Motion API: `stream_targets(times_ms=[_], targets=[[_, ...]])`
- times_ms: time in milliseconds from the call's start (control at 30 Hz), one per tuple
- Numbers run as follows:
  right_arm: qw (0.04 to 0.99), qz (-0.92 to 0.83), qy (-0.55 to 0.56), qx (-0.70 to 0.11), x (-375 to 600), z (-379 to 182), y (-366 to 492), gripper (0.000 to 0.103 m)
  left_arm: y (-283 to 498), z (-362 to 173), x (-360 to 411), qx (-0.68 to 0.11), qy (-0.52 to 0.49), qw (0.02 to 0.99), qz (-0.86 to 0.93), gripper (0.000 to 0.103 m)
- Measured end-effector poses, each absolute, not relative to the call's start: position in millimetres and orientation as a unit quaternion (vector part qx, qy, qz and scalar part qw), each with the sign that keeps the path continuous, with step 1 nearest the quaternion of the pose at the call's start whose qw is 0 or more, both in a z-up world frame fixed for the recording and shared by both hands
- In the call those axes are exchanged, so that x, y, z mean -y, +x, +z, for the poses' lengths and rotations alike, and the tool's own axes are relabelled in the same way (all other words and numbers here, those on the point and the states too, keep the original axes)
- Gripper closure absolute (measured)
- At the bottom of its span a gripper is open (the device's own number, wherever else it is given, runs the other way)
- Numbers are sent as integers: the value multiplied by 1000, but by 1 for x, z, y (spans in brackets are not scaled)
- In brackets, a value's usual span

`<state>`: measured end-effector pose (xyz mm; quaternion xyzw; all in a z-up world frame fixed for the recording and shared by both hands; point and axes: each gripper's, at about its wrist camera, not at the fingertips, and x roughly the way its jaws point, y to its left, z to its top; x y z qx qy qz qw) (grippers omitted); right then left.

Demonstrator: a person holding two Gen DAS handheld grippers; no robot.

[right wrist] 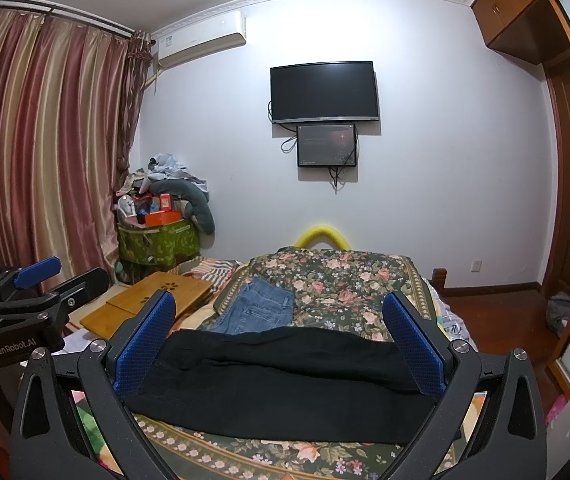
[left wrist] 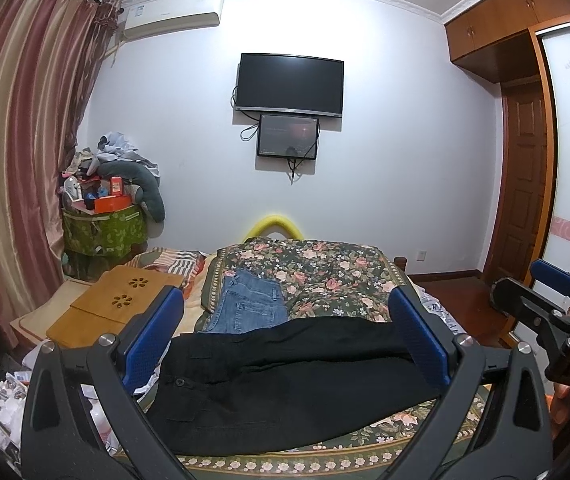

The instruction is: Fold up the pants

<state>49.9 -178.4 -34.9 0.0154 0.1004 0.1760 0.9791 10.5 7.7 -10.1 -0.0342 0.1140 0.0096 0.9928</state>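
Note:
Black pants (left wrist: 285, 380) lie flat across the near part of the floral bed cover (left wrist: 325, 280), waist with a button to the left. They also show in the right wrist view (right wrist: 285, 380). My left gripper (left wrist: 287, 312) is open, held above the pants, holding nothing. My right gripper (right wrist: 279, 314) is open above the pants, empty. The right gripper shows at the right edge of the left wrist view (left wrist: 557, 304); the left gripper shows at the left of the right wrist view (right wrist: 37, 280). Folded blue jeans (left wrist: 245, 304) lie beyond the black pants, and show in the right view (right wrist: 257, 308).
A bamboo lap table (left wrist: 117, 304) rests on the bed's left side. A green basket (left wrist: 105, 232) piled with clutter stands by the curtains (left wrist: 17, 140). A TV (left wrist: 289, 84) hangs on the far wall. A wooden door (left wrist: 525, 184) and wood floor are on the right.

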Motion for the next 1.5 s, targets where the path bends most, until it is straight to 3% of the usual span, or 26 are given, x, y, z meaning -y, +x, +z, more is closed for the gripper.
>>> stream_targets(times_ms=[400,833,1000,1400,1500], targets=[[979,167,20,-115,176,-41,66,0,32,-16,-14,-132,-36,991,9,0],[979,143,24,-145,187,-52,166,0,154,-23,-70,-169,-30,984,52,0],[970,140,14,-198,189,-80,220,0,234,-61,-111,-244,-29,967,70,0],[927,181,-82,-320,176,-167,335,3,367,-225,-208,-461,-38,879,120,0],[910,200,-109,-347,173,-187,359,3,381,-255,-226,-503,-55,855,114,13]])
